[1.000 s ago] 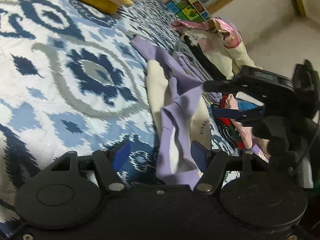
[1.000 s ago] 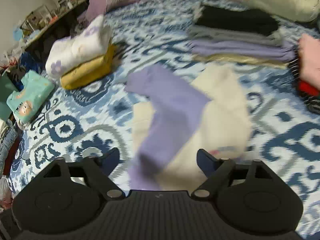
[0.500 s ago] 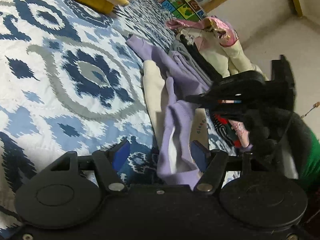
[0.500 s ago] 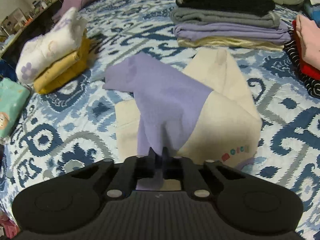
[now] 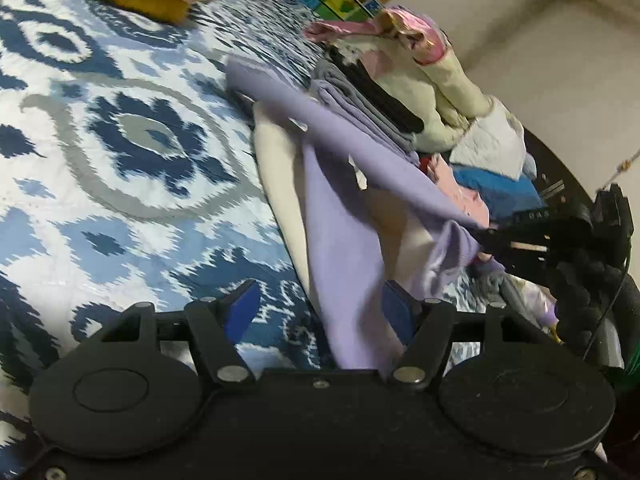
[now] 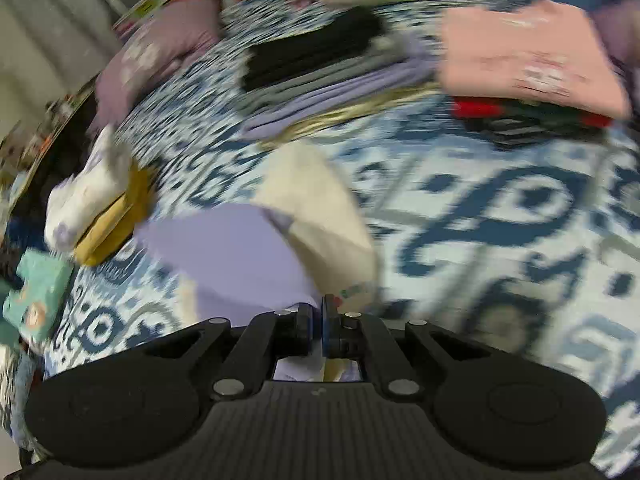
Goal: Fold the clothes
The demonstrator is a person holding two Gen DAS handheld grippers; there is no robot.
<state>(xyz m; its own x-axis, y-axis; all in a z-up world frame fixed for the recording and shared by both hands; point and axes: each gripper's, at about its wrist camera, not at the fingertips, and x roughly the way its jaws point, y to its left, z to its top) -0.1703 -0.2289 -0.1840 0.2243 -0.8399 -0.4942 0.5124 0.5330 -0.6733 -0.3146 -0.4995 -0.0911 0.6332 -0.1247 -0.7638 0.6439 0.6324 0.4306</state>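
A cream and lilac top (image 5: 340, 216) lies on the blue patterned bedspread (image 5: 120, 152). My left gripper (image 5: 320, 312) is open, and the lilac sleeve hangs down between its blue pads without being pinched. My right gripper (image 6: 315, 330) is shut on the lilac sleeve (image 6: 236, 252); it also shows in the left wrist view (image 5: 490, 238), pulling the sleeve taut to the right above the cream body (image 6: 320, 208).
A stack of folded black, grey, lilac and yellow clothes (image 6: 320, 80) lies beyond the top. A pink-topped stack (image 6: 528, 68) is at the right, a white and yellow pile (image 6: 100, 204) at the left. Loose clothes (image 5: 420, 60) are heaped by the wall.
My right gripper has closed on the lilac sleeve and pulled it up and to the right. My left gripper has stayed open in place.
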